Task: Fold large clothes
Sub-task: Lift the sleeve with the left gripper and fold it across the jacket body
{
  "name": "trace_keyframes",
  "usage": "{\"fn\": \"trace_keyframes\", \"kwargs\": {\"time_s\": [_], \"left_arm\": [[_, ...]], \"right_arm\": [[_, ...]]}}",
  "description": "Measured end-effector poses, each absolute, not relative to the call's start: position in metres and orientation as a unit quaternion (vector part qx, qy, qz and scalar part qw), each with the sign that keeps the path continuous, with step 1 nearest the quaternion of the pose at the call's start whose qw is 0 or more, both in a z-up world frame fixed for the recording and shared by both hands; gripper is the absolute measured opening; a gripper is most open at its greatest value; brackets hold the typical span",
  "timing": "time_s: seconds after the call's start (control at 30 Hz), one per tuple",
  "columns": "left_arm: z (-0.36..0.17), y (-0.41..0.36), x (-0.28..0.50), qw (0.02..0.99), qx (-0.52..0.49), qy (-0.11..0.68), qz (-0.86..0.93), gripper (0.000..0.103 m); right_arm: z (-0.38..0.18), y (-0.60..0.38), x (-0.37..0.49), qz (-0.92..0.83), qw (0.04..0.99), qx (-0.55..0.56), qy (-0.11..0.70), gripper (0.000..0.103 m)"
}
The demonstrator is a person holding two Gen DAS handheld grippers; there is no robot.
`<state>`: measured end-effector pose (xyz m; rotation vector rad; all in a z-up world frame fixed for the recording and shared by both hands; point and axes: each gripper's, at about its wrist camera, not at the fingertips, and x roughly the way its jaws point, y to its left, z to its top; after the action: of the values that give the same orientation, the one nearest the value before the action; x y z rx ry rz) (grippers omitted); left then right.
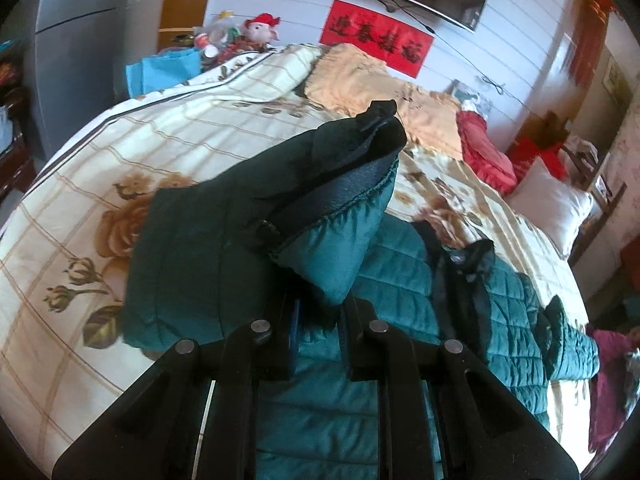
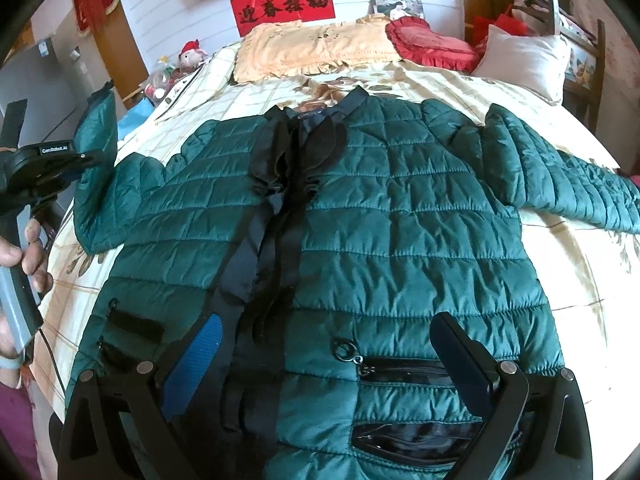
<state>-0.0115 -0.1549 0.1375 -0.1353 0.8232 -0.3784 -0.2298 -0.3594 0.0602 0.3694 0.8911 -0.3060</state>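
Jacket (image 2: 380, 216), green quilted, lies front-up and spread across the bed (image 2: 560, 280), collar toward the pillows (image 2: 312, 48) at the head edge; one sleeve (image 2: 568, 172) stretches toward the bed's right edge, flat; other sleeve (image 1: 256, 216) raised off the bed at the left edge, pinched near the cuff by the left gripper (image 1: 318, 320), jaws closed on the fabric; right gripper (image 2: 328, 364) hovers over the hem, jaws wide apart, holding nothing, zip pocket (image 2: 404, 372) between them. Judged step: first sleeve fold, just begun. Next move likely calls for carrying the lifted sleeve inward across the chest, laying it flat, then releasing; the slippery fabric could slide back.
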Motion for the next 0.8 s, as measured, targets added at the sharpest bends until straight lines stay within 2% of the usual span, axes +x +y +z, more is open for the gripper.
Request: {"fn": "trace_keyframes", "kwargs": {"time_s": [0.8], "left_arm": [[0.146,-0.266,-0.054,0.866,-0.023,0.408,-0.288,0.014]], "right_arm": [[0.049,-0.389,-0.246,-0.165,0.866,0.205,0.426,0.103]]}}
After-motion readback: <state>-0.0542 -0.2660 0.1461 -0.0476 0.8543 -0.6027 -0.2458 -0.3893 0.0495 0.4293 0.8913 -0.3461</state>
